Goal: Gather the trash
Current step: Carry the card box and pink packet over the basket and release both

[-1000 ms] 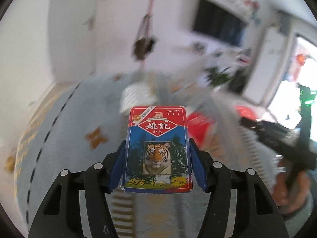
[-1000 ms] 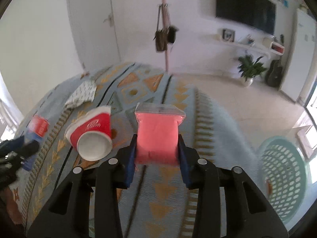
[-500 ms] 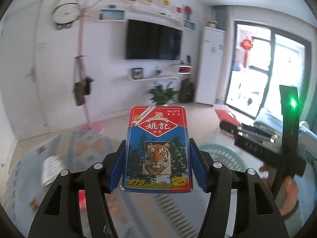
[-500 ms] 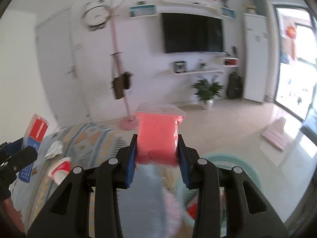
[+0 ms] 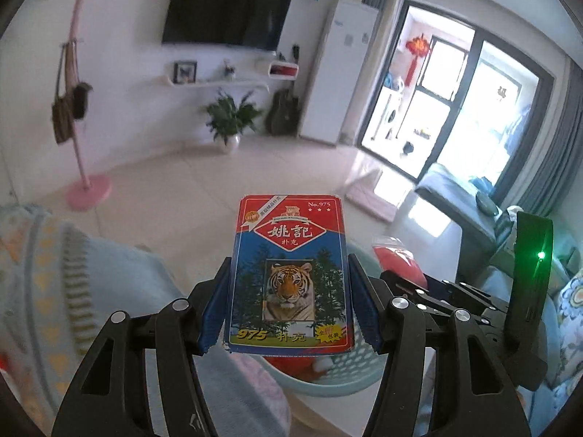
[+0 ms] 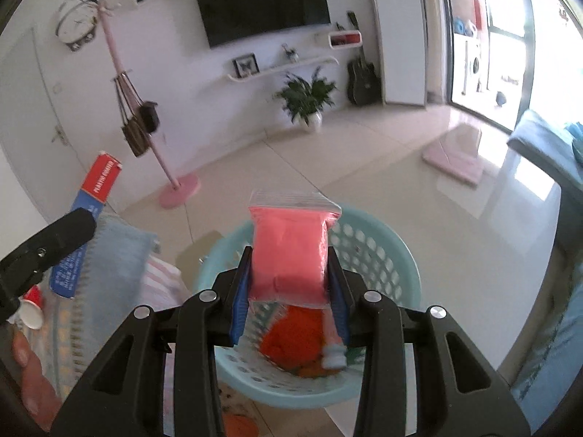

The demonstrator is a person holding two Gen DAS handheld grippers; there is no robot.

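Above the pale-blue basket (image 6: 397, 255), the right hand-held gripper (image 6: 289, 284) grasps a pink pouch (image 6: 289, 251) and the left hand-held gripper (image 5: 288, 306) a card box (image 5: 289, 276)

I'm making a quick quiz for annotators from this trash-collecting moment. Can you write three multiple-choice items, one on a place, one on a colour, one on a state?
1. What lies below the right gripper?
A. the teal basket
B. a sink
C. a drawer

2. What colour is the filling of the bag it holds?
A. green
B. pink
C. black

3. How is the left gripper?
A. open and empty
B. out of view
C. shut on the card box

Answers: 1 A, the perforated rim rings the fingers; 2 B, pink shows through clear plastic; 3 C, both blue pads press the tiger-printed box.
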